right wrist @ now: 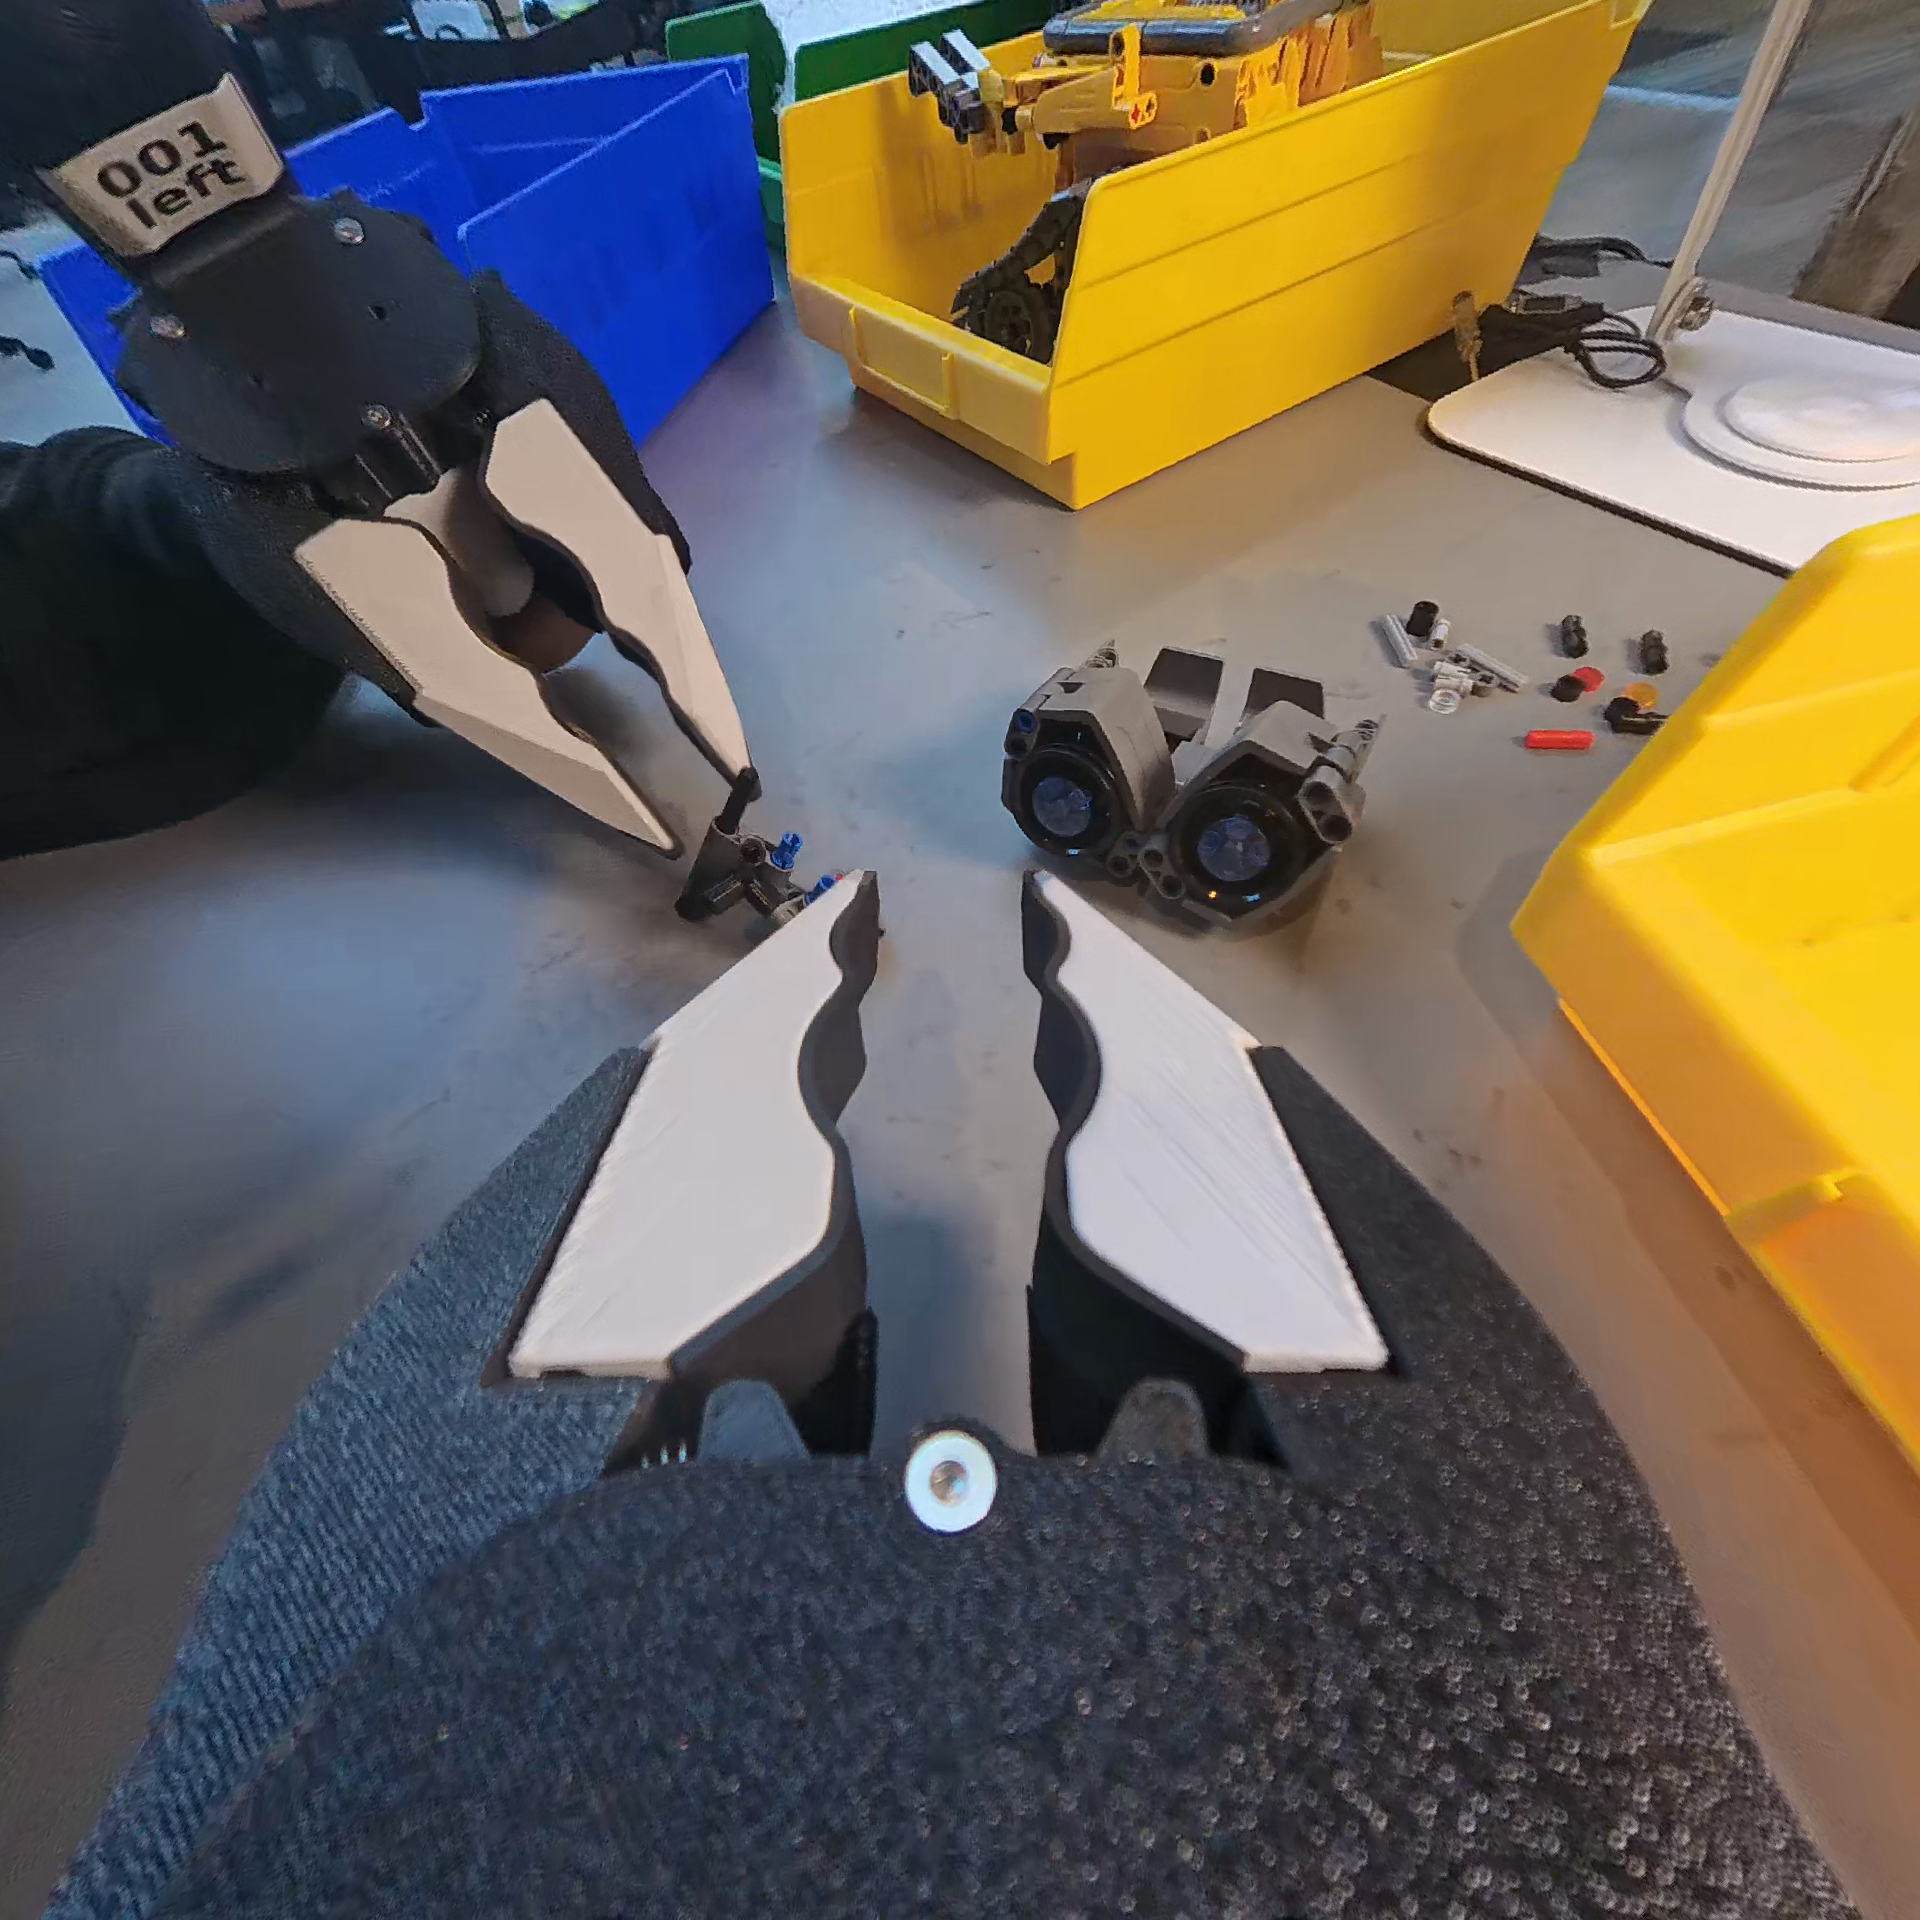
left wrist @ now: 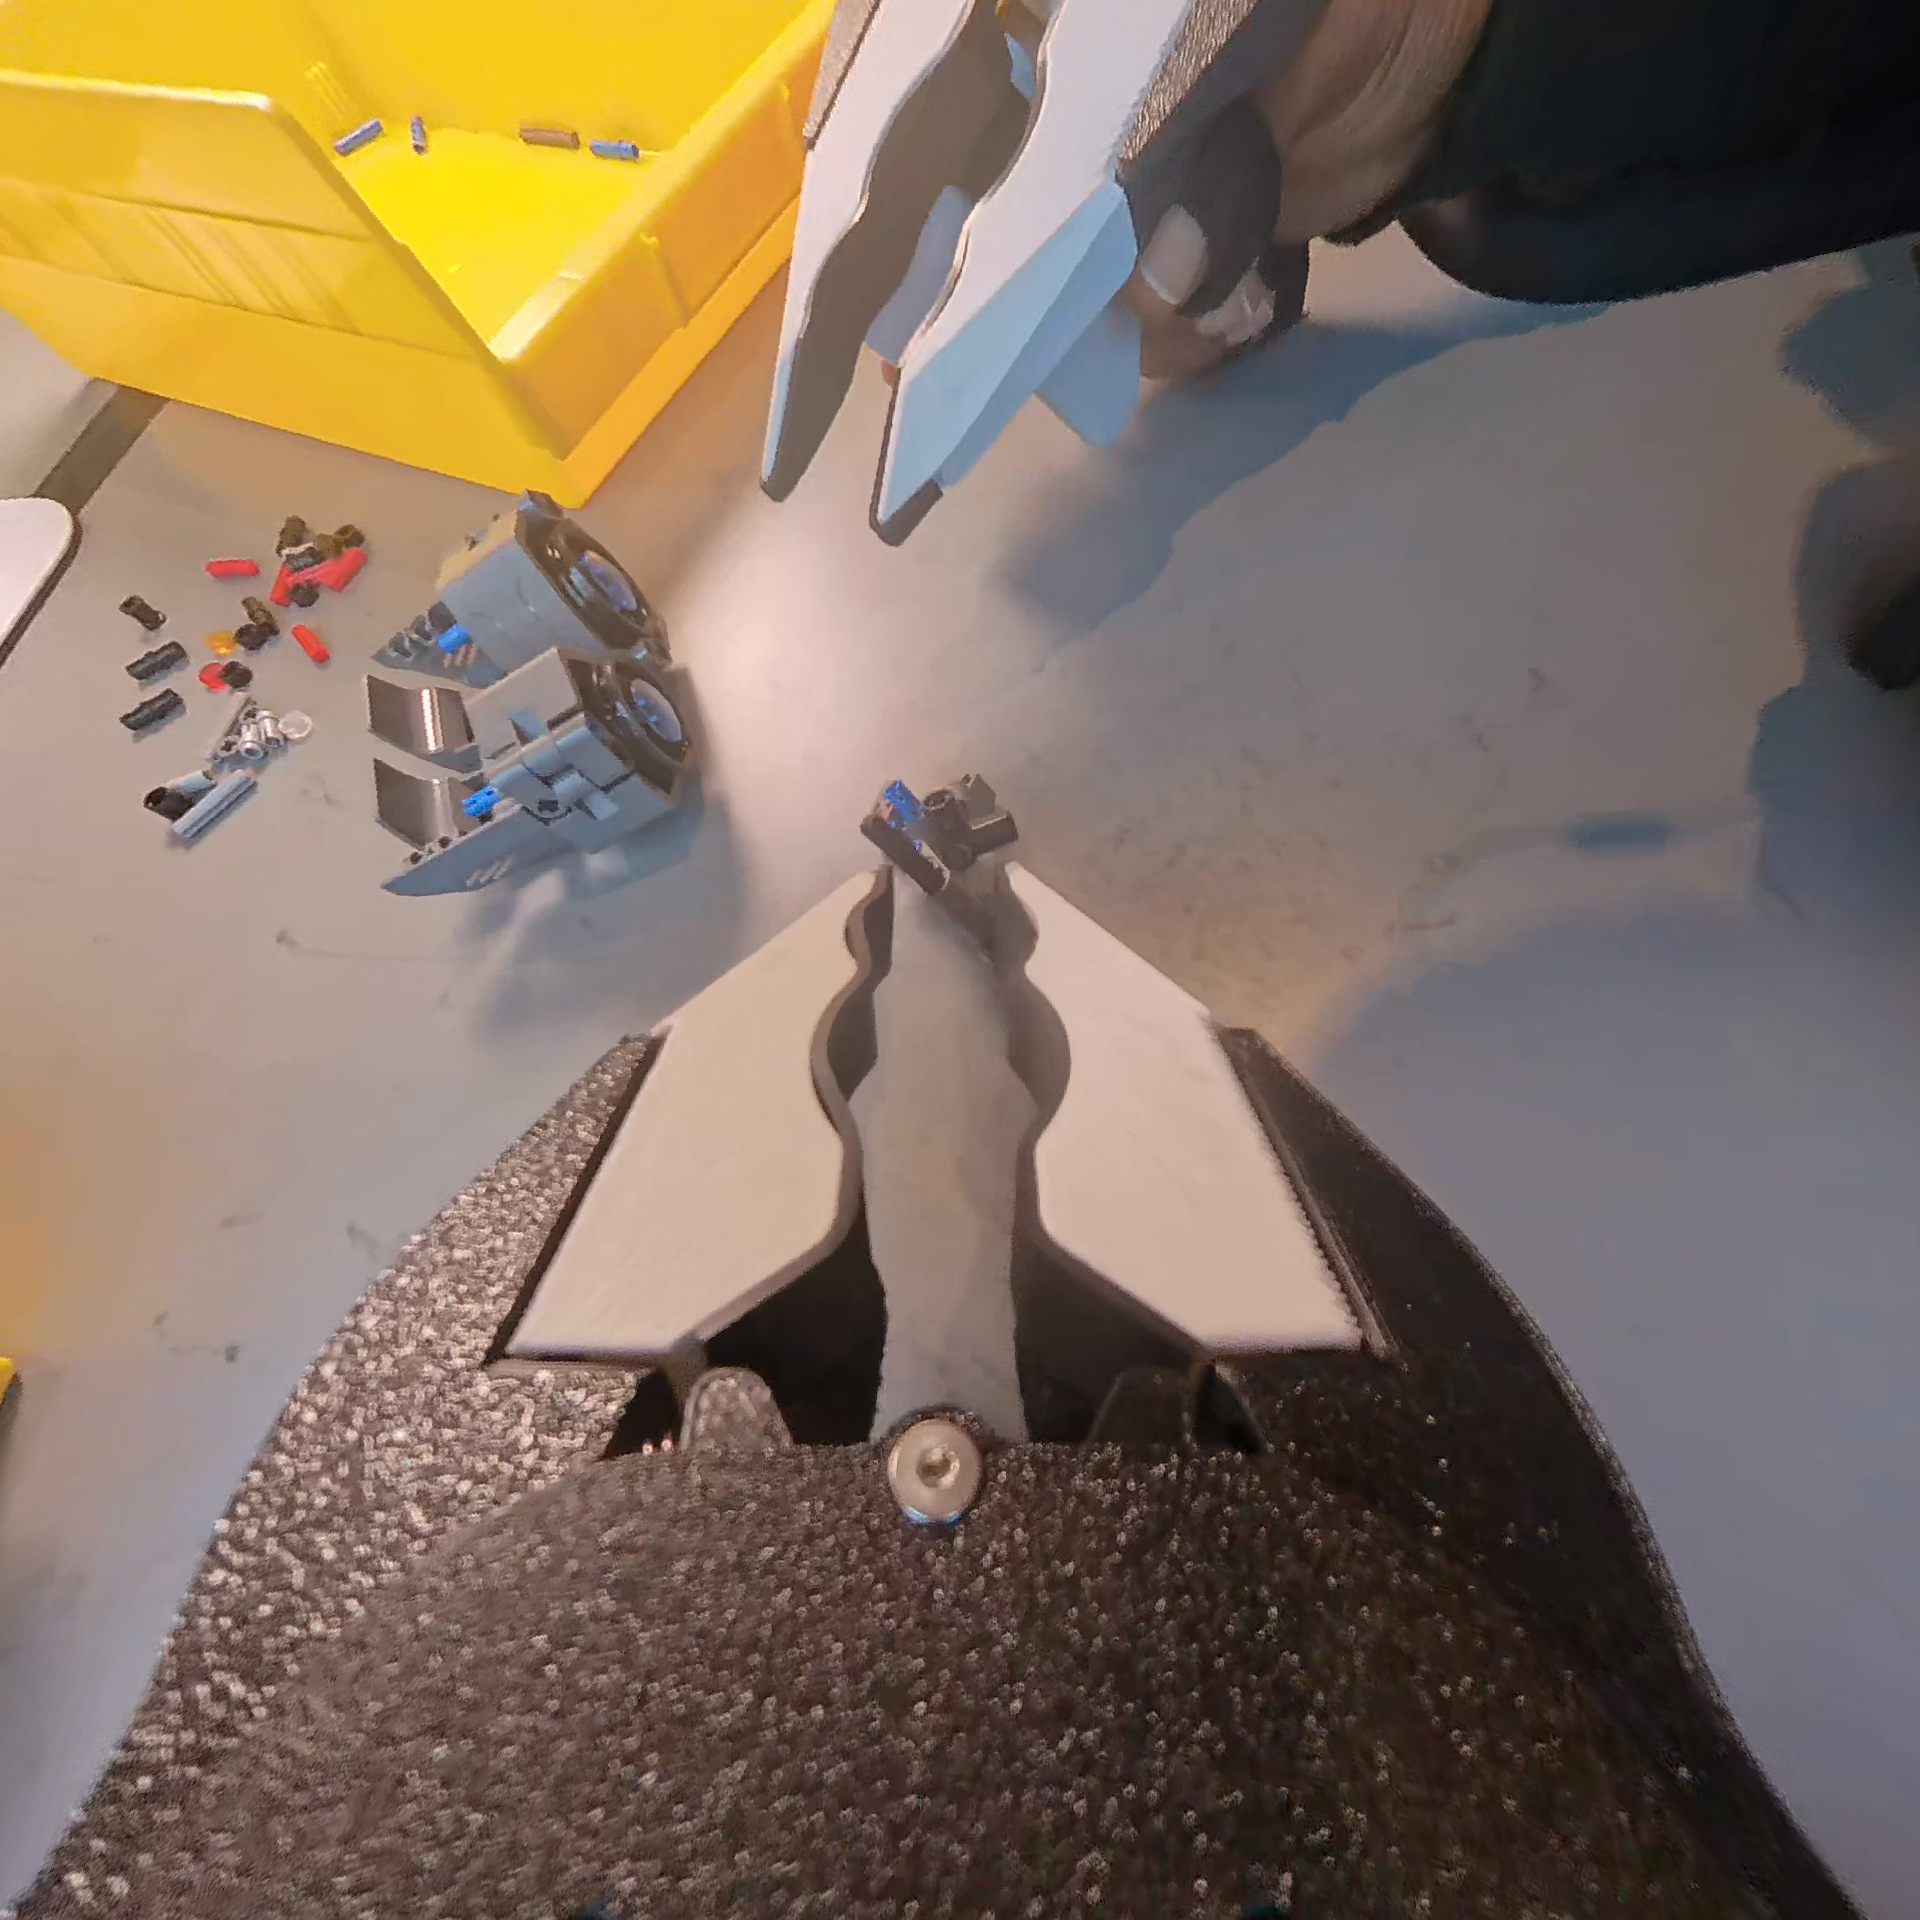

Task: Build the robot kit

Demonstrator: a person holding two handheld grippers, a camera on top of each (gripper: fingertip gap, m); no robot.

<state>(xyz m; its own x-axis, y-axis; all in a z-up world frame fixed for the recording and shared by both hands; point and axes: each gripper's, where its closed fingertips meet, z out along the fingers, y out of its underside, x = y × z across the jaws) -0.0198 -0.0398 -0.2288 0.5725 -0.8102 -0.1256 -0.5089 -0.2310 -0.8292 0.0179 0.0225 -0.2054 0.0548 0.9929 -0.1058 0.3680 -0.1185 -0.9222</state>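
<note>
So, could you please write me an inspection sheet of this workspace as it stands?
Surface: grey table, scuffed, in use.
Job's things: small black and blue brick assembly at the left gripper's tip; grey twin-lens module lying beside it.
Clutter: loose small parts in red, black and grey; yellow bin holding a yellow tracked model; a second yellow bin; blue bin.
Grippers: left gripper jaws closed on the small assembly; right gripper jaws open, empty, close by.
Cables: black cable on a white base.
Surroundings: blurred, cannot tell.
</note>
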